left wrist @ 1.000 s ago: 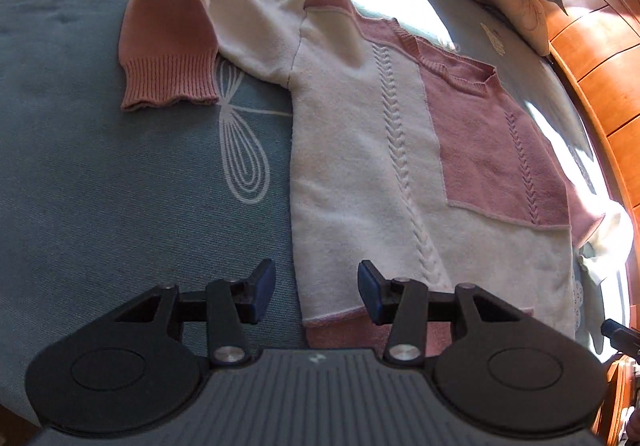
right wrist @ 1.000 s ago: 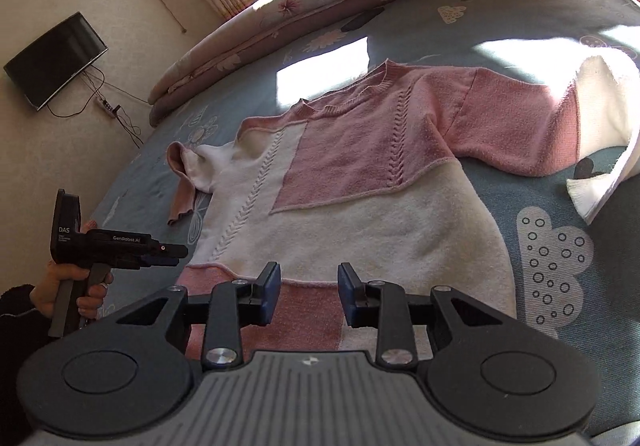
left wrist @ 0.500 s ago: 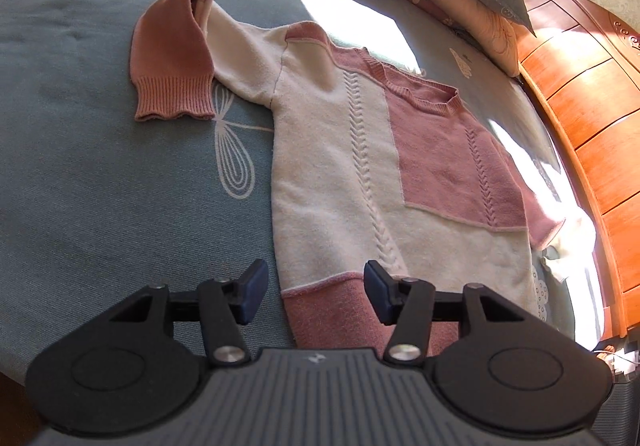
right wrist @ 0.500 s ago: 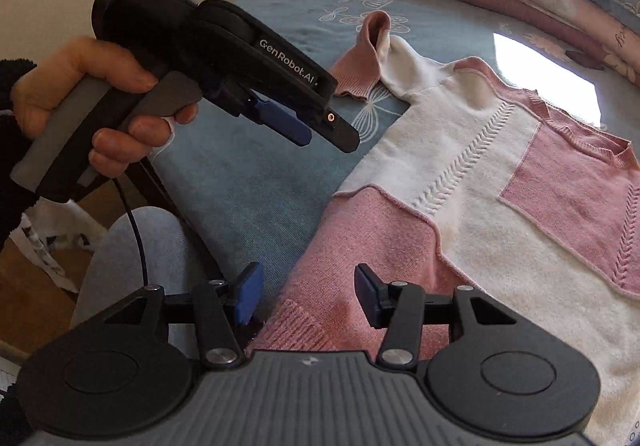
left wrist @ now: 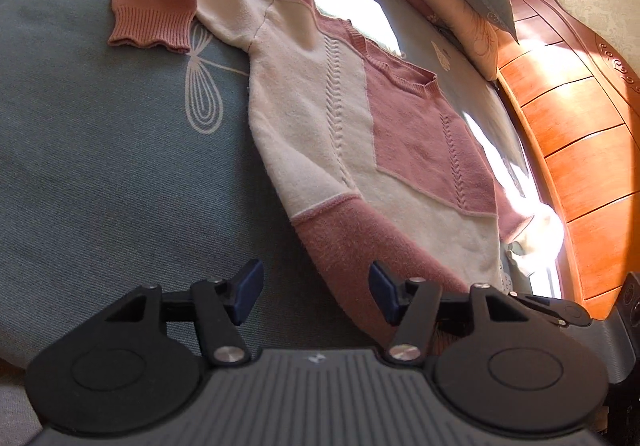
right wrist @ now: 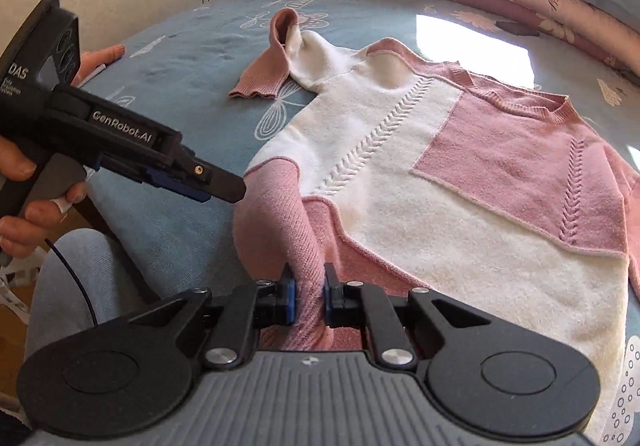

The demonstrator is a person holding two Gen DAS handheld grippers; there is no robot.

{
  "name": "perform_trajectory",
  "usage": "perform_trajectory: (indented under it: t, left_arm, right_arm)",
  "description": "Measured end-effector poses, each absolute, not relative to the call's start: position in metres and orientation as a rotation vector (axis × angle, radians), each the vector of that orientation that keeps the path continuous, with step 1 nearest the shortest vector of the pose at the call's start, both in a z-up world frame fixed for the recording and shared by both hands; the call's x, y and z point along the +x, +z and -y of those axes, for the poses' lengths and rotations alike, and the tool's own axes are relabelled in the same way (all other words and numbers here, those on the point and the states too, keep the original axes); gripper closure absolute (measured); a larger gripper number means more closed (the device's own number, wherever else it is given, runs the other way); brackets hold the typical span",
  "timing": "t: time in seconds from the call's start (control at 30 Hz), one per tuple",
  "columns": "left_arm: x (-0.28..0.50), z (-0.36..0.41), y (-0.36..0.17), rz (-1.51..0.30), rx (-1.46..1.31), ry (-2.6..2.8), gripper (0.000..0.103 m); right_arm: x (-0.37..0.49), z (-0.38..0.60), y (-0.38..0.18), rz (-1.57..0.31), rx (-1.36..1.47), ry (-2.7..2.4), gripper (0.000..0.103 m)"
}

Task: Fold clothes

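Our right tool (right wrist: 308, 296) is closing on the pink hem of the sweater (right wrist: 420, 182), the knit pinched between its pads. Our left tool (left wrist: 316, 292) is opening, nothing gripped, the hem corner just ahead. The sweater lies flat on the bed (left wrist: 100, 146).

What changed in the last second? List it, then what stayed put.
The right tongs swung over to the sweater's near left corner and are closing on the pink hem, bunching it upward. The left tongs are opening, empty, over that hem corner. The sweater's body, folded-back sleeve and the bed cover lie as before.
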State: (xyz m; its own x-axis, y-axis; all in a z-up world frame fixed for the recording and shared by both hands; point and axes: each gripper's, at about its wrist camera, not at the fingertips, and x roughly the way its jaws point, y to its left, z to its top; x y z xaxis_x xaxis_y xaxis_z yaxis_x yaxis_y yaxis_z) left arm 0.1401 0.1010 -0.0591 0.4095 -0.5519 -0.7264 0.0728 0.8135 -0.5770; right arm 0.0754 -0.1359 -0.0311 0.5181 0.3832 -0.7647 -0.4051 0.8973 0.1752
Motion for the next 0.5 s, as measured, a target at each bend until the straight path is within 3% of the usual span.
perform_trajectory:
  t: [0.1,0.23,0.5]
  left_arm:
    - [0.140,-0.091,-0.066,-1.086,-0.545,-0.464,0.043]
    - [0.141,-0.070,-0.071,-1.081,-0.555,-0.538,0.042]
    - [0.149,-0.028,-0.075,-1.032,-0.557,-0.665,0.042]
  right_arm:
    - [0.095,0.174,-0.045,-0.959,0.173,0.416,0.088]
    - [0.109,0.208,-0.071,-1.018,0.329,0.332,0.073]
    - [0.096,0.224,-0.077,-0.993,0.379,0.332,0.071]
